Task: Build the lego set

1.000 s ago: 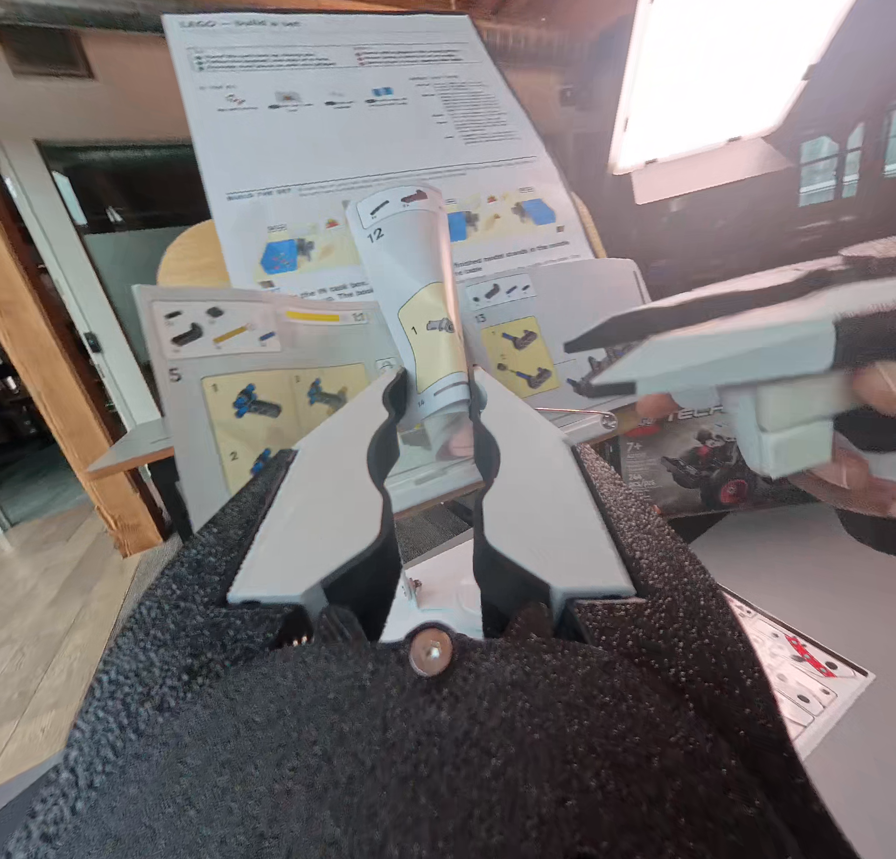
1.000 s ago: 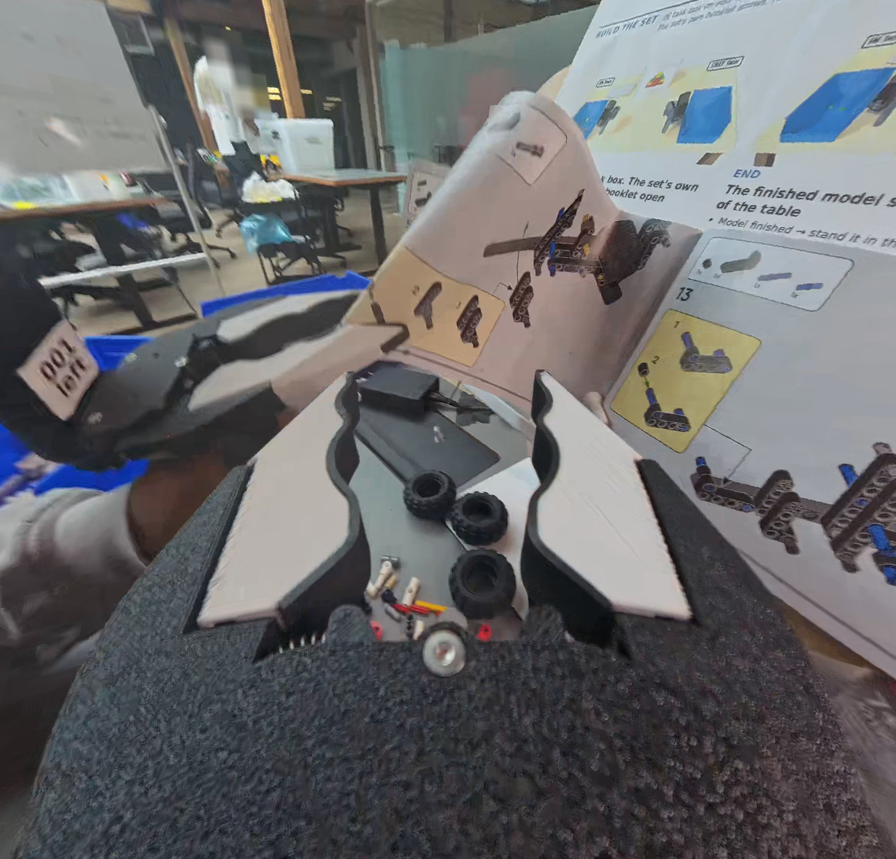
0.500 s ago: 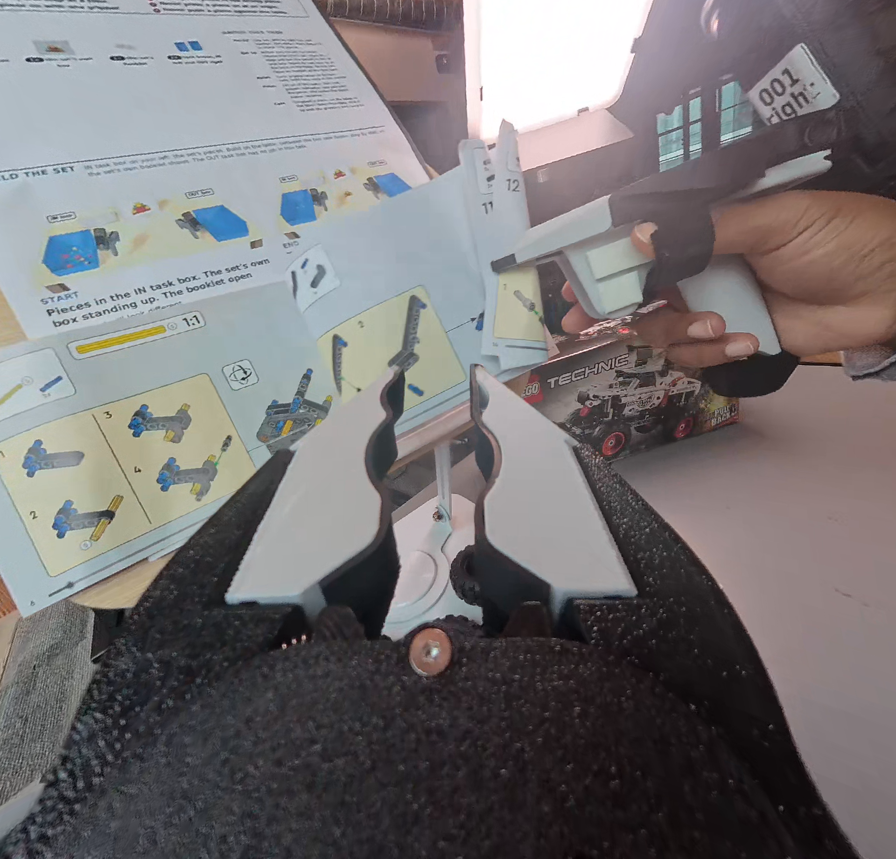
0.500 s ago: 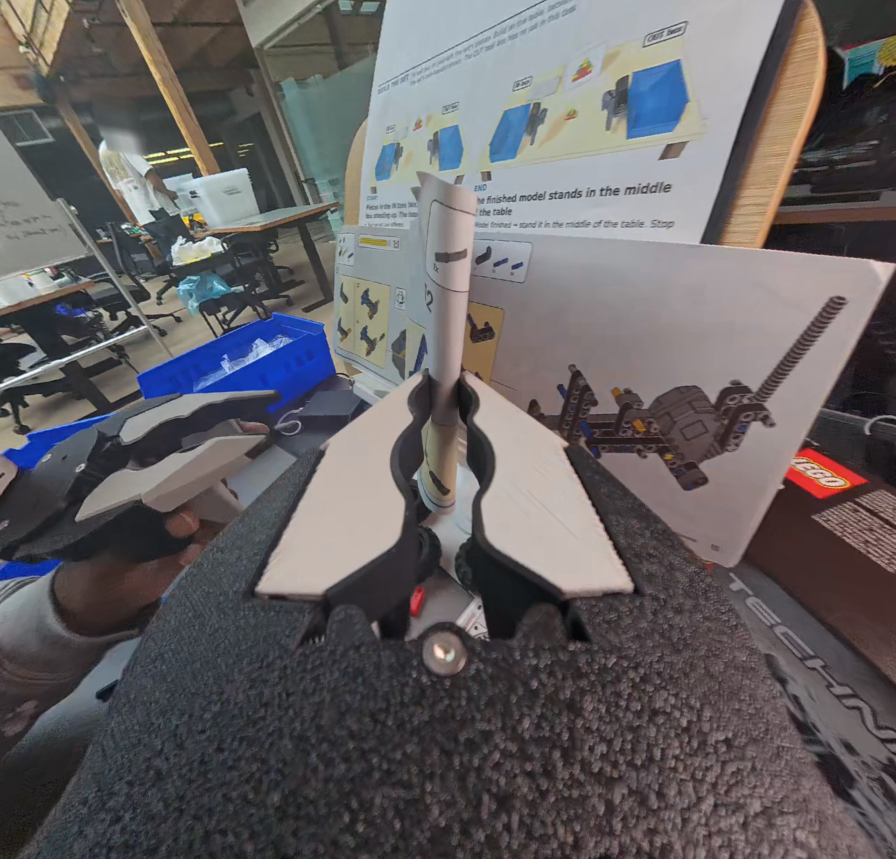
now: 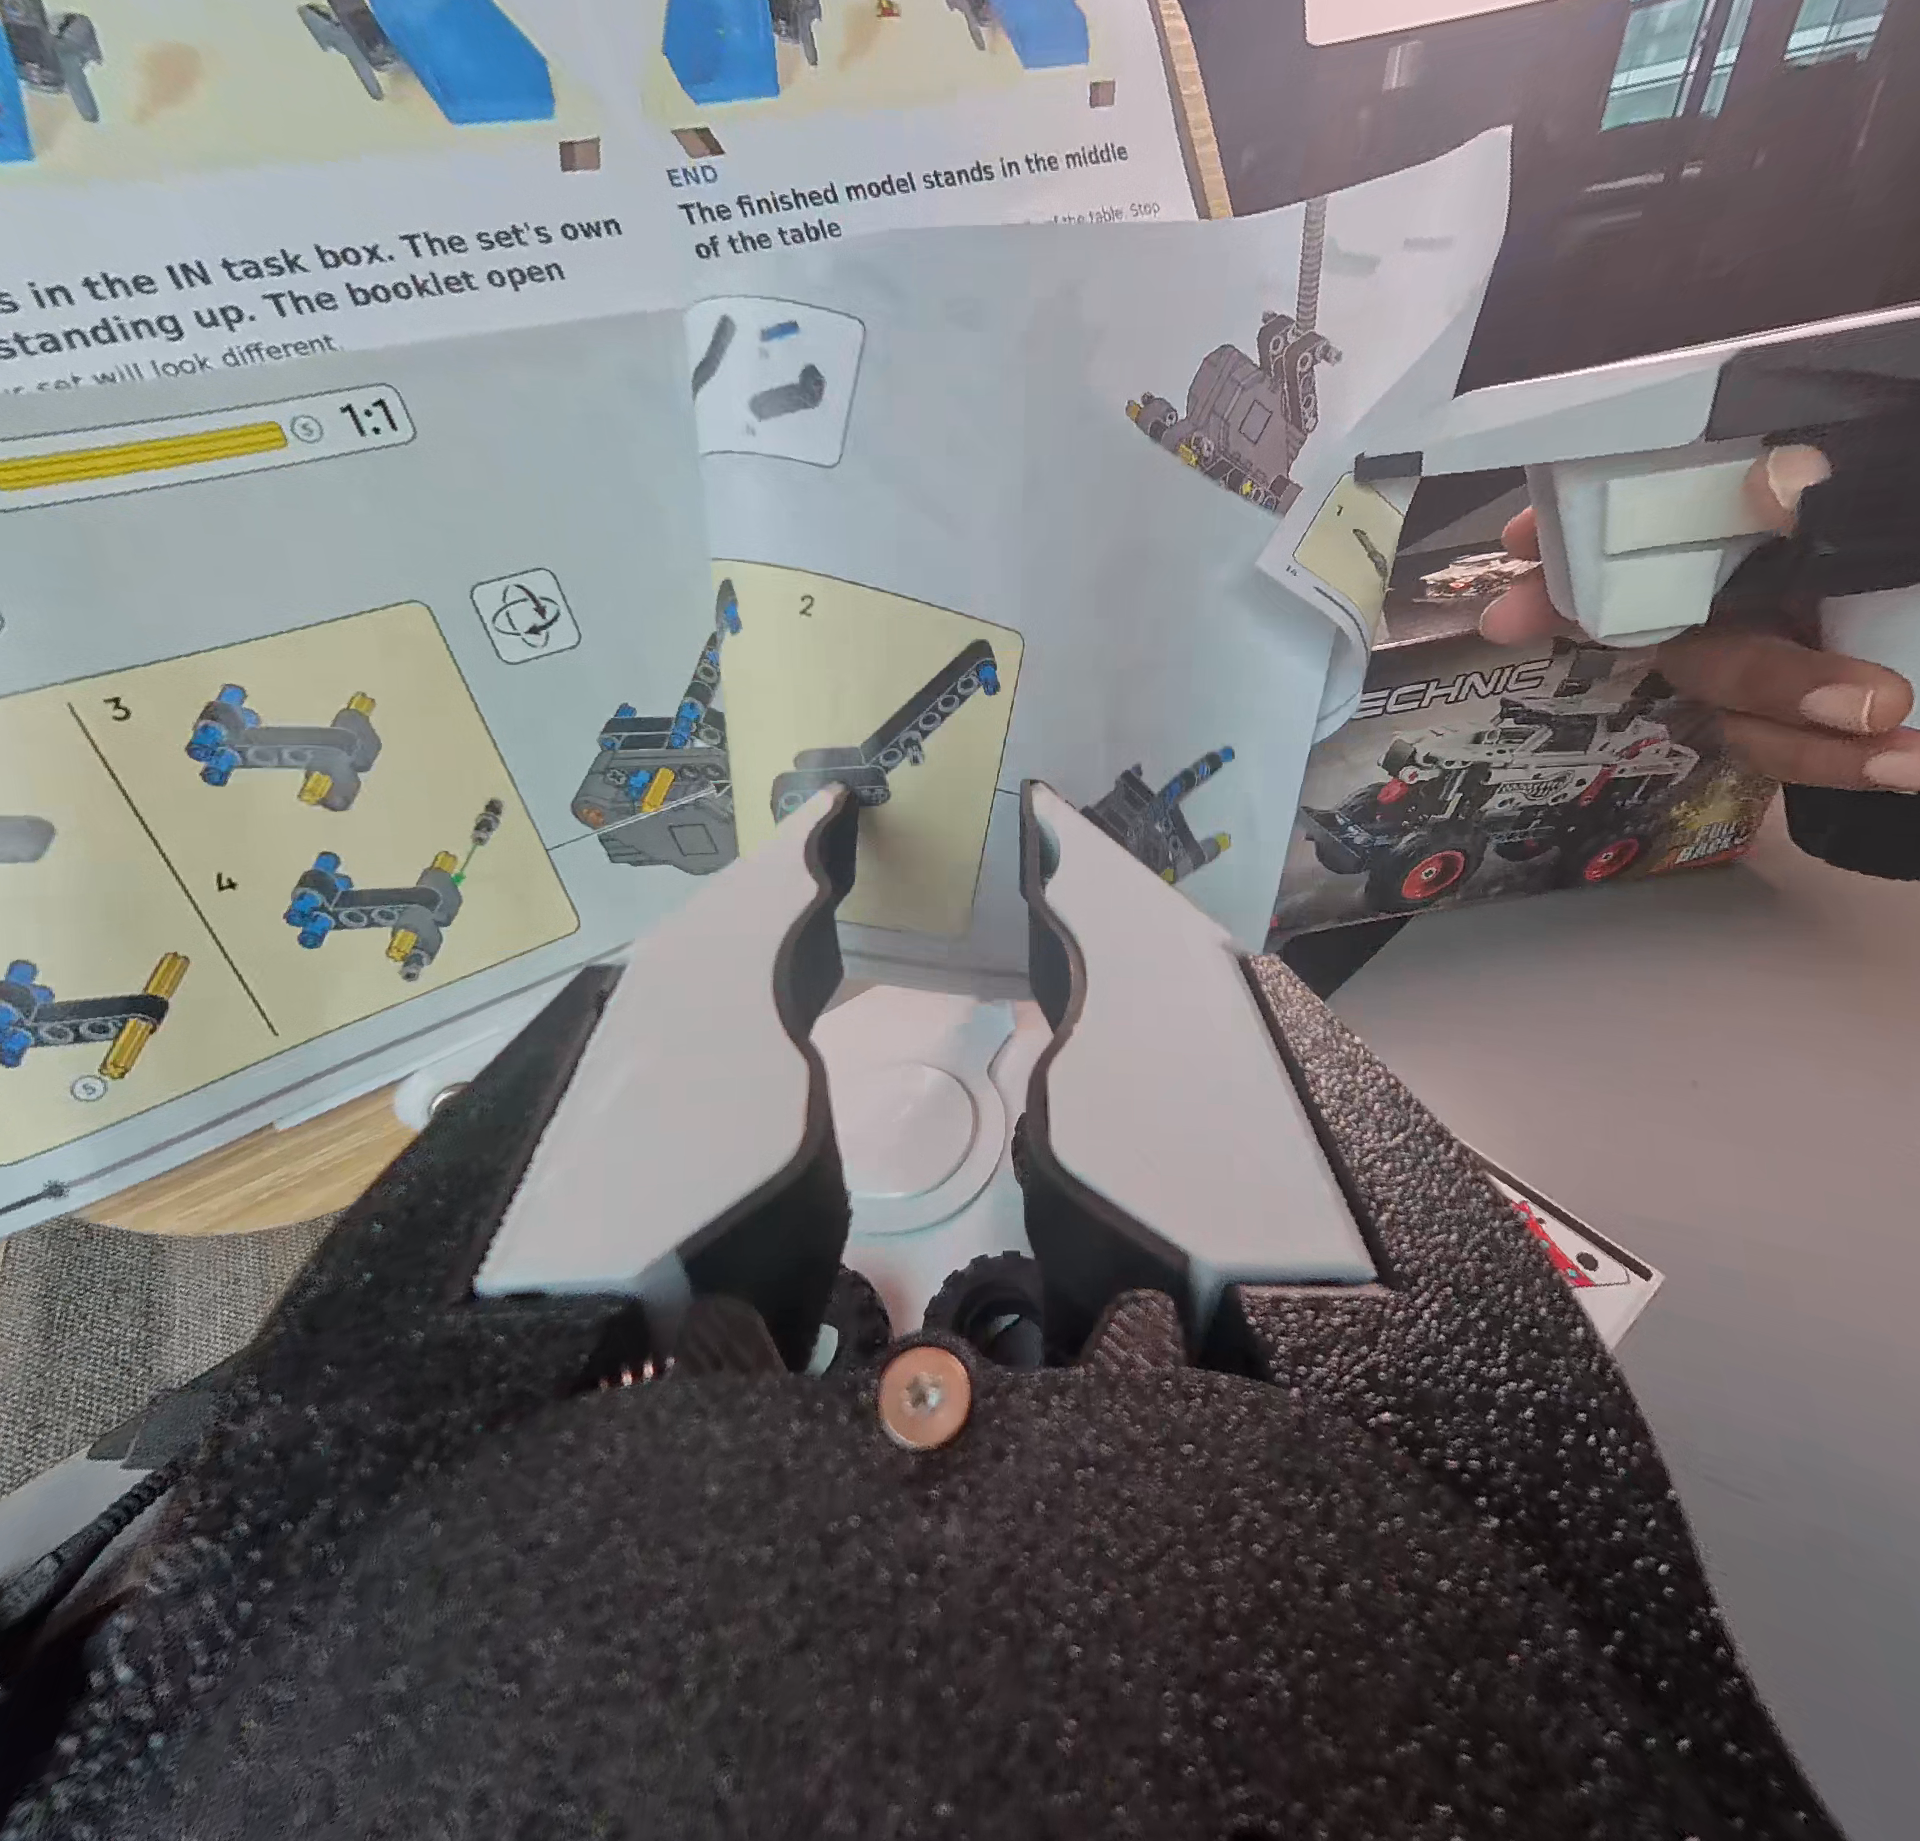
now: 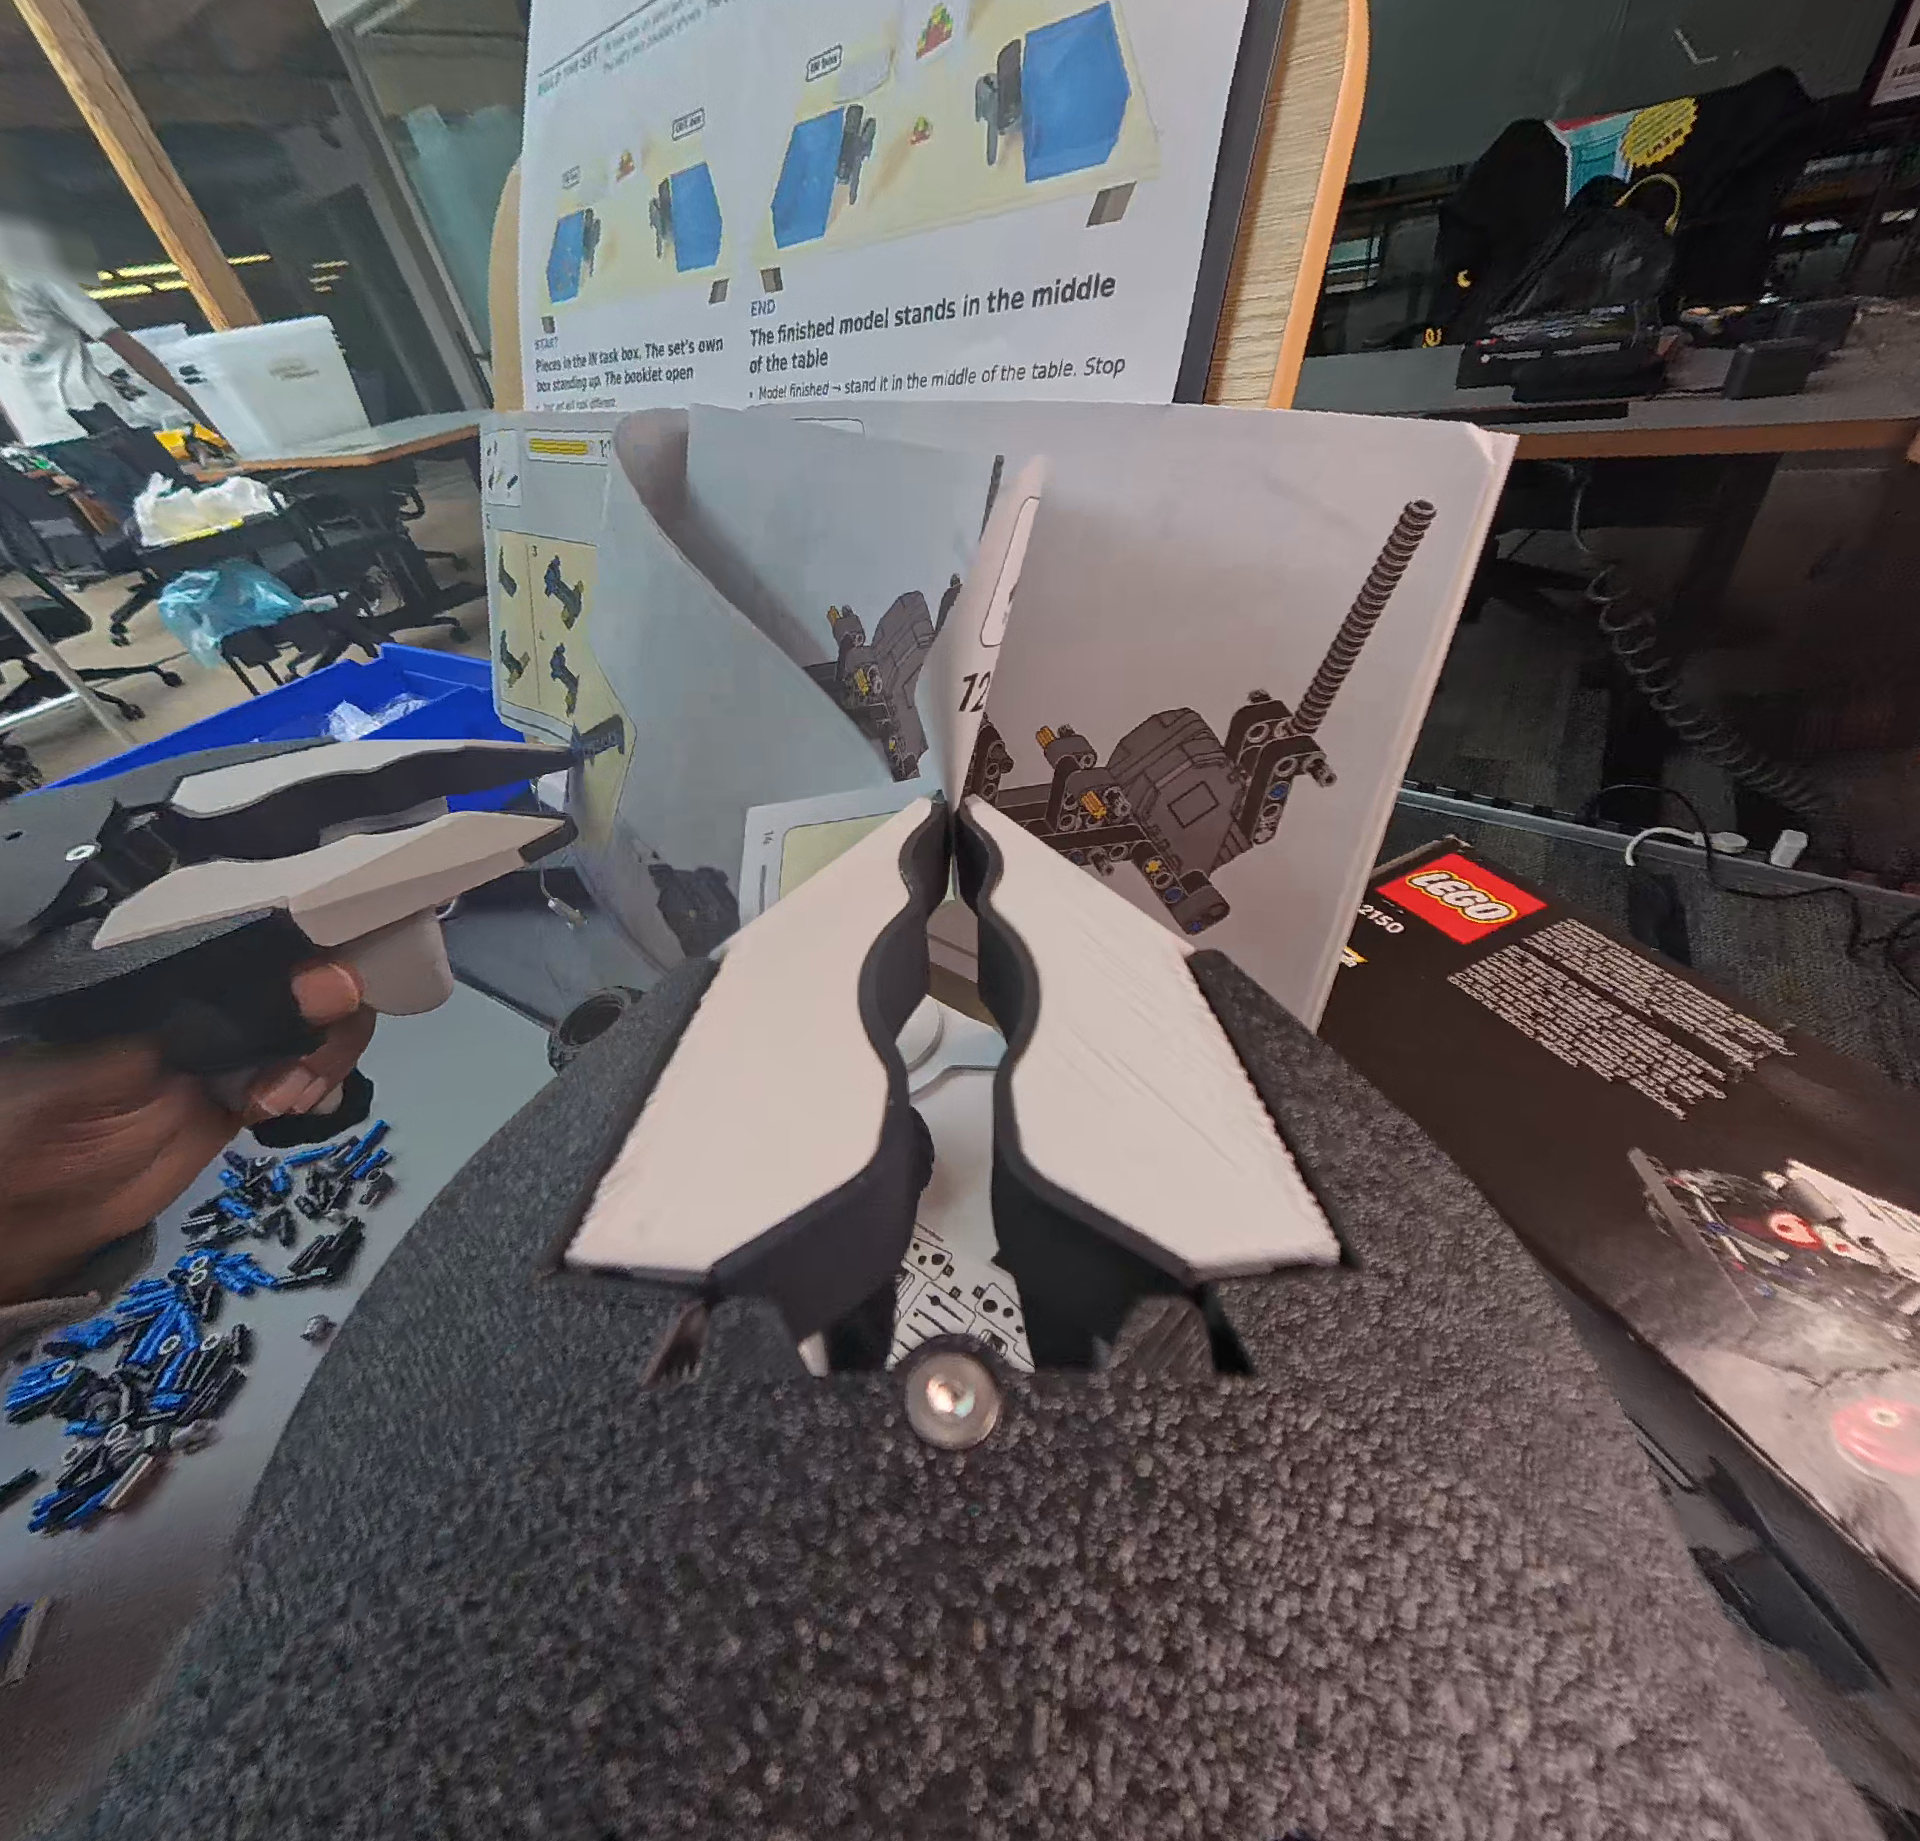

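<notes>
Only the right wrist view shows the loose pile of small blue and black pegs [image 6: 177, 1303] on the grey table [image 6: 488, 1053], the blue bin [image 6: 343, 700] behind it, and the back of the set's box [image 6: 1662, 1095] lying flat at the right. The left wrist view alone shows the box front [image 5: 1507, 794] with its truck picture, and two black tyres [image 5: 987, 1303] just behind the left gripper's fingers. Both views show the instruction booklet [image 6: 1226, 669] standing open on a white stand [image 5: 914, 1116], in front of a large printed sheet [image 6: 894, 160]. The right gripper [image 6: 951, 815] has its fingertips pressed together on the lower edge of a booklet page [image 6: 977, 607] that stands up edge-on, pulled away from the spread; in the left wrist view the same gripper [image 5: 1387, 466] pinches that page [image 5: 1340, 534] at the booklet's right side. The left gripper [image 5: 930, 799] has its fingers apart with nothing between them, just in front of the bottom of the booklet [image 5: 883, 461], close to the middle fold; from the right wrist view it [image 6: 566, 789] points at the left pages.
</notes>
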The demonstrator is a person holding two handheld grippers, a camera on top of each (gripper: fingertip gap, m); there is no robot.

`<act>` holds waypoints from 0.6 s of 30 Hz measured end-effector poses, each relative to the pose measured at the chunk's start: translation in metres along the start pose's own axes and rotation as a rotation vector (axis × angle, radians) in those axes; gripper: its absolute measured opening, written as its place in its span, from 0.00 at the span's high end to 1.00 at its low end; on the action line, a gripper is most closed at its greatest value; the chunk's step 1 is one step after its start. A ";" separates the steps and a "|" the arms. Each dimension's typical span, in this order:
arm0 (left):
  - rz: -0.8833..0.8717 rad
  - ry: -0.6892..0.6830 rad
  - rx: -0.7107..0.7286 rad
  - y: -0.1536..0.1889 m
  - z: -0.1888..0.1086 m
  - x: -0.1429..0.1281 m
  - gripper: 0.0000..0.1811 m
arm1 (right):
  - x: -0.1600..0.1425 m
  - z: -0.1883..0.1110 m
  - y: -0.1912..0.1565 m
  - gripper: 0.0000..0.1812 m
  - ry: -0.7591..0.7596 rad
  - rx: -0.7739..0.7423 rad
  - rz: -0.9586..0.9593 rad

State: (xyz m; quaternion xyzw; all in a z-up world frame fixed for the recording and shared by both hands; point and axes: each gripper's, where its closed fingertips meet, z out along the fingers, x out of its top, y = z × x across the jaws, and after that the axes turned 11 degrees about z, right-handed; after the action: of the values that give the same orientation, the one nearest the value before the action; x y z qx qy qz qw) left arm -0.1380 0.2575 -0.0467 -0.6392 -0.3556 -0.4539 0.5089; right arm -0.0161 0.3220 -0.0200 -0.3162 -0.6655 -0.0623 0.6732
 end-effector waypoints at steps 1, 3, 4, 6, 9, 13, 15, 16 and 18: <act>0.013 -0.012 0.000 0.001 0.003 0.000 0.81 | 0.000 -0.001 0.001 1.00 -0.002 -0.003 -0.008; 0.040 -0.021 0.012 0.000 0.005 -0.001 0.82 | 0.000 -0.003 0.006 1.00 -0.001 -0.016 -0.021; 0.050 -0.021 0.019 -0.001 0.005 -0.001 0.82 | -0.001 -0.004 0.008 1.00 -0.004 -0.015 -0.025; 0.042 -0.018 0.019 0.000 0.003 -0.002 0.82 | -0.005 -0.004 0.010 1.00 -0.020 -0.005 -0.025; 0.036 0.005 0.034 0.000 -0.005 0.003 0.78 | -0.009 -0.002 0.014 1.00 -0.027 -0.013 -0.052; 0.108 -0.024 0.069 -0.001 -0.007 0.007 0.51 | -0.012 0.001 0.016 1.00 -0.030 0.005 -0.073; 0.119 -0.087 0.068 -0.008 0.000 0.001 0.50 | -0.013 0.002 0.016 1.00 -0.032 0.017 -0.073; 0.125 -0.121 0.075 -0.014 0.002 -0.004 0.59 | -0.014 0.002 0.016 1.00 -0.032 0.020 -0.076; 0.116 -0.137 0.093 -0.030 0.002 -0.009 0.76 | -0.014 0.002 0.017 1.00 -0.035 0.030 -0.080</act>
State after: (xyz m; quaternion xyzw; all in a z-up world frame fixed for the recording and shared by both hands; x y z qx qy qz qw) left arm -0.1679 0.2660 -0.0452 -0.6639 -0.3728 -0.3617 0.5379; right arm -0.0104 0.3316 -0.0392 -0.2800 -0.6903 -0.0736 0.6631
